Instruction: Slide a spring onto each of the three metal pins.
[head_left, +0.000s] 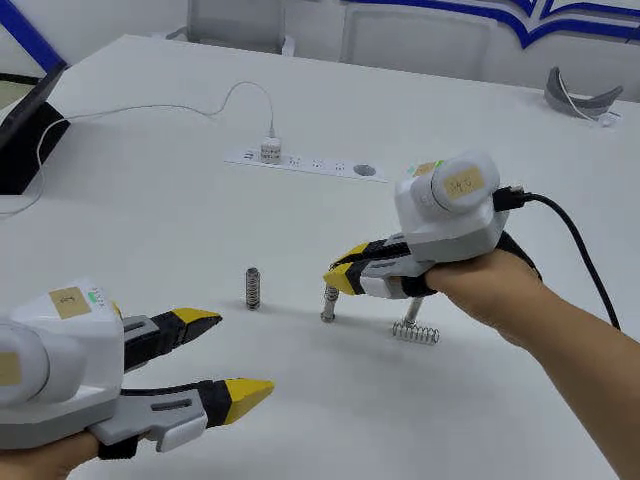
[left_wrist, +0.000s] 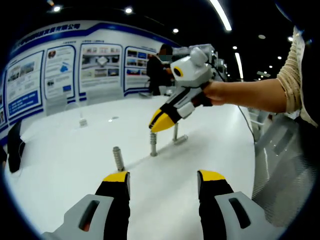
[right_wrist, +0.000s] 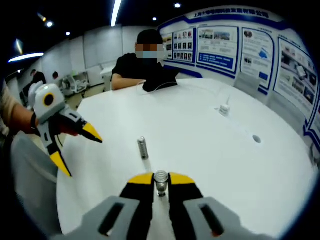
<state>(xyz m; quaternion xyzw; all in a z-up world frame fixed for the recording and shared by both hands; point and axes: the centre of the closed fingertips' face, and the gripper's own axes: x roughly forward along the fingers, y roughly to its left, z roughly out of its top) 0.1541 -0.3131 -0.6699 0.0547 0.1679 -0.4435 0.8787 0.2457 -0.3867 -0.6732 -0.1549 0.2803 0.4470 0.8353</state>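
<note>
Three metal pins stand in a row on the white table (head_left: 150, 220). A spring sits on the left pin (head_left: 253, 288) (left_wrist: 118, 158) (right_wrist: 143, 148). My right gripper (head_left: 345, 278) (right_wrist: 161, 179) is over the middle pin (head_left: 329, 302) (left_wrist: 153, 145), shut on a spring (right_wrist: 161, 181) at that pin's top. The right pin (head_left: 412, 312) (left_wrist: 176, 132) is partly hidden behind the gripper, with a loose spring (head_left: 415, 332) (left_wrist: 181, 139) lying at its foot. My left gripper (head_left: 225, 352) (left_wrist: 164, 176) hovers open near the front edge, holding nothing.
A white power strip (head_left: 300, 160) with a plugged charger and cable lies behind the pins. A dark screen (head_left: 25, 130) stands at the far left and a grey band (head_left: 585, 95) at the back right. A person (right_wrist: 145, 70) sits across the table.
</note>
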